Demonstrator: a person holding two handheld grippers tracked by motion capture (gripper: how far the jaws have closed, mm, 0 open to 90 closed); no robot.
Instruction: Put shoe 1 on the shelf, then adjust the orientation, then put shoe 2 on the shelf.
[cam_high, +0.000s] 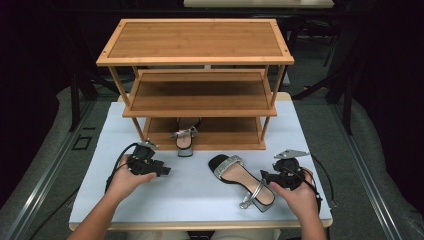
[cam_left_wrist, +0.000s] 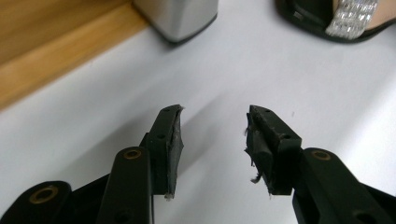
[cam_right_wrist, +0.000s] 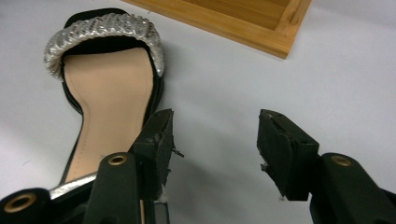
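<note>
A black sandal with a silver strap (cam_high: 240, 177) lies on the white table top, toe toward the rack. Its mate (cam_high: 185, 140) stands on the bottom shelf of the bamboo shoe rack (cam_high: 195, 55), heel block over the shelf's front edge. My left gripper (cam_high: 166, 171) hovers left of the table sandal, pointing right; its jaws (cam_left_wrist: 215, 112) are open and empty, with the shelved sandal's heel (cam_left_wrist: 180, 18) ahead. My right gripper (cam_high: 263, 176) sits beside the table sandal's heel. It (cam_right_wrist: 215, 114) is open, nothing between the pads, the sandal's insole (cam_right_wrist: 112, 88) left of its left jaw.
The rack has three wooden shelves; the upper two are bare. Its bottom front rail (cam_right_wrist: 261, 23) lies just beyond the table sandal. The white table top (cam_high: 150, 200) ends at a wooden front edge near the forearms. Dark floor and frame legs surround the table.
</note>
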